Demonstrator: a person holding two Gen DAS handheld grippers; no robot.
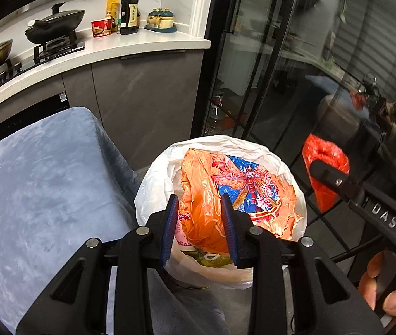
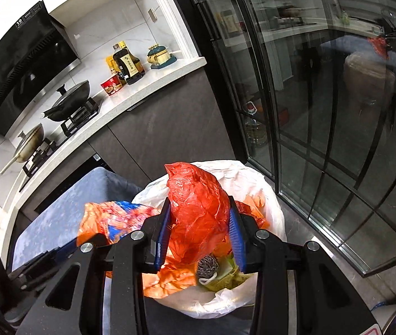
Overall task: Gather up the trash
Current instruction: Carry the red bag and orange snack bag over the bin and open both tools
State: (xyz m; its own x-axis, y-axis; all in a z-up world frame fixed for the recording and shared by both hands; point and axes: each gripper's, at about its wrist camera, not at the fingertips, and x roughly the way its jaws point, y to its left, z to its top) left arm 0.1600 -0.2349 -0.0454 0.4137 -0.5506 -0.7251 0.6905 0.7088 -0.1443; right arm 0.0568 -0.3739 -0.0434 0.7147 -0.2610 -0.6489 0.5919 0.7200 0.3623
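A bin lined with a white bag [image 1: 153,178] [image 2: 270,195] stands on the floor. My left gripper [image 1: 199,203] is shut on an orange bag with a dragonfly print [image 1: 226,192], held over the bin; that bag also shows in the right wrist view [image 2: 105,217]. My right gripper [image 2: 199,208] is shut on a crumpled red plastic bag [image 2: 198,206] above the bin; the red bag shows at the right in the left wrist view [image 1: 323,164]. Inside the bin lie a steel scourer [image 2: 207,265], a yellow-green wrapper [image 2: 226,277] and orange plastic [image 2: 164,282].
A stool with a blue-grey velvet cover [image 1: 38,184] stands left of the bin. Behind it is a kitchen counter [image 1: 142,44] with pans, bottles and a red noodle cup [image 1: 101,28]. Black-framed glass doors [image 1: 267,69] run along the right.
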